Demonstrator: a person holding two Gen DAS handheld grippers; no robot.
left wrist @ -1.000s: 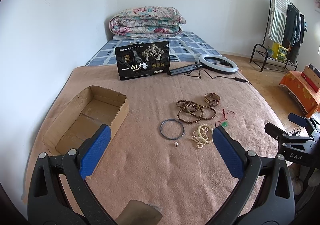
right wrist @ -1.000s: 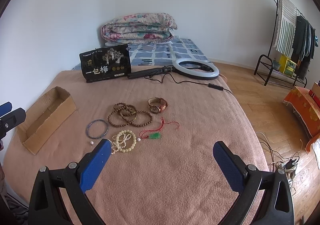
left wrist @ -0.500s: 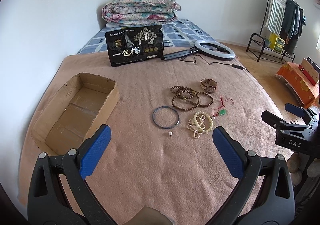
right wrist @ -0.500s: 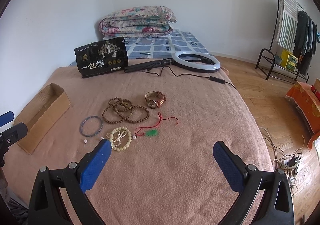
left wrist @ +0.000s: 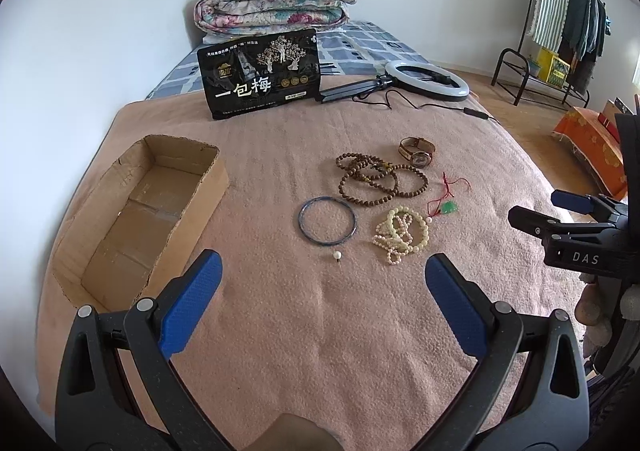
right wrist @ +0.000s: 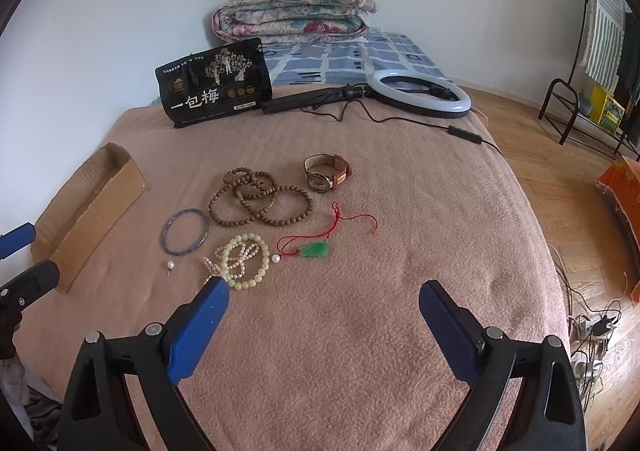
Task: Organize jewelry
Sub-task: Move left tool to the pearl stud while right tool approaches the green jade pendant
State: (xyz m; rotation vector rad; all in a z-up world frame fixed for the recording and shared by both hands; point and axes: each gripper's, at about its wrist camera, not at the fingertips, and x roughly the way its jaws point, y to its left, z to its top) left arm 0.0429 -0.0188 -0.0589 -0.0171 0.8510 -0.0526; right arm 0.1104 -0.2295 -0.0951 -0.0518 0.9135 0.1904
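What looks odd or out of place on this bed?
A single loose pearl on a pin lies apart beside the blue bangle, a second near the green pendant. The brown bead bracelets overlap in a tangle. The cardboard box has ragged, torn edges and holds nothing.

My jewelry lies flat on the blanket: brown bead bracelets [right wrist: 260, 197] tangled at centre, a watch [right wrist: 326, 173] at their two o'clock, a blue bangle [right wrist: 185, 231] at eight, cream beads [right wrist: 242, 261] at six, a green pendant [right wrist: 316, 249] on red cord at five.
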